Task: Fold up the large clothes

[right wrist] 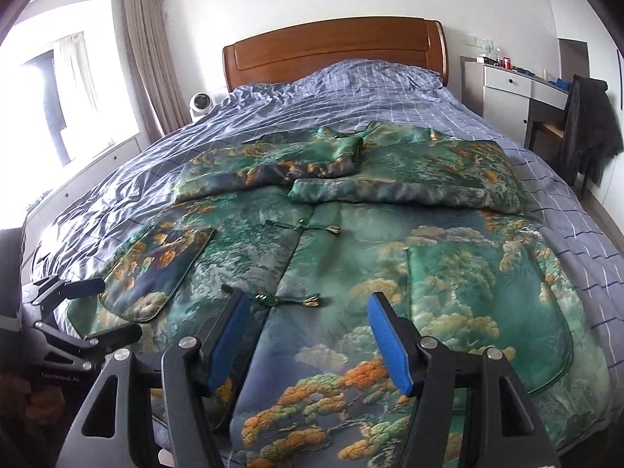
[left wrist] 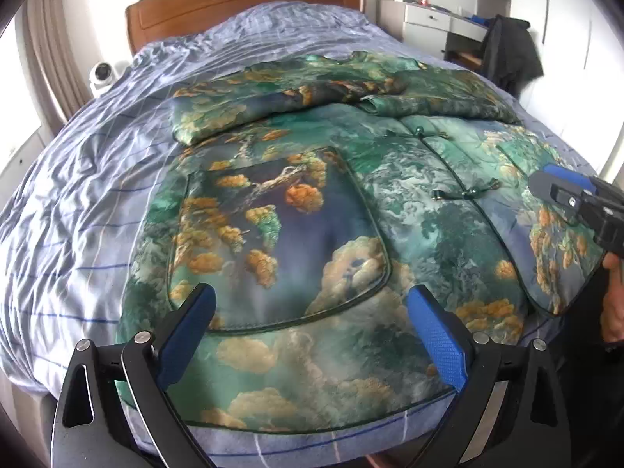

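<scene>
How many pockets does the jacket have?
2. One pocket is on the jacket's left side in the right wrist view, the other pocket on its right side, both near the hem. Folded-in sleeves may hide more.

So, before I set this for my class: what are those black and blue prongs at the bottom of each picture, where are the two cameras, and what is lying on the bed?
The prongs are two-finger grippers that a person holds, one in each hand, each with a wide-angle camera looking along its fingers. One picture comes from the left gripper, the other from the right gripper. Each camera also catches the other gripper at its picture's edge. On the bed, over a checked blue cover, a large green printed jacket lies spread out front up, its sleeves folded across the chest. Both grippers are open above the near hem and hold nothing. A desk stands beside the bed.
</scene>
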`<state>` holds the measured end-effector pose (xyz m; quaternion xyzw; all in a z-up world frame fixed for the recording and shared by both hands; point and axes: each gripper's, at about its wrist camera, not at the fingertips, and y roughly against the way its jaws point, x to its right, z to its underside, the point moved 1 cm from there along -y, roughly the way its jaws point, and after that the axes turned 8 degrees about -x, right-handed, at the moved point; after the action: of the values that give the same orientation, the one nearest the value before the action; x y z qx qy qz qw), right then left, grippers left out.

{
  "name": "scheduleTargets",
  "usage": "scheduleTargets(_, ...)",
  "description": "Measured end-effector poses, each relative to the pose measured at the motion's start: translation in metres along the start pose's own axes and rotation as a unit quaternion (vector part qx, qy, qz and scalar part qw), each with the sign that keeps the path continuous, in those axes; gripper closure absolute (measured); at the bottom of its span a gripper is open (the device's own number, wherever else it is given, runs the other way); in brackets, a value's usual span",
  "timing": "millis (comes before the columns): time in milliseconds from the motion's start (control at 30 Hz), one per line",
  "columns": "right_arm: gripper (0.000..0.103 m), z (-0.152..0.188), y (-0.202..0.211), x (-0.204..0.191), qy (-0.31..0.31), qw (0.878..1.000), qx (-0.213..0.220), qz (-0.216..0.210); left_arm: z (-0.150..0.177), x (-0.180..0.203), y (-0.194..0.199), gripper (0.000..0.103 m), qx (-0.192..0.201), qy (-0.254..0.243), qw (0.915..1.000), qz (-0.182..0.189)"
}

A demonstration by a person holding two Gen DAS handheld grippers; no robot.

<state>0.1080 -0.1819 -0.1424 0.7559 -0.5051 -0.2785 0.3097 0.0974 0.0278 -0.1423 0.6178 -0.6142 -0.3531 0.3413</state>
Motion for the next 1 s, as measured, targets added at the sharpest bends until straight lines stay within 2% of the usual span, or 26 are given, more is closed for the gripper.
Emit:
scheduleTargets(667,0.039,0.008,0.008,-0.012,0.02,1.0,0.009,0.0,0.004,-0.01,0.01,0.004,0.003,0.016,0.9997,-0.015)
scheduleTargets(800,0.039,0.002,0.018,-0.009,0.033,0.999,0.016,0.012,0.004,-0.034,0.021,0.004,0.015,0.044,0.9987,-0.022)
scheduleTargets(867,0.039,-0.004,0.033,0.002,0.035,0.998,0.036,0.034,0.004,-0.054,0.024,0.004,0.013,0.068,0.9972,-0.026)
scheduleTargets(933,0.038,-0.011,0.047,0.023,0.029,0.997,0.043,0.059,0.006,-0.077,0.024,0.004,0.003,0.094,0.9952,-0.028)
scheduleTargets(1000,0.038,-0.015,0.058,0.055,0.014,0.995,0.029,0.09,0.008,-0.101,0.022,0.004,-0.005,0.122,0.9918,-0.039)
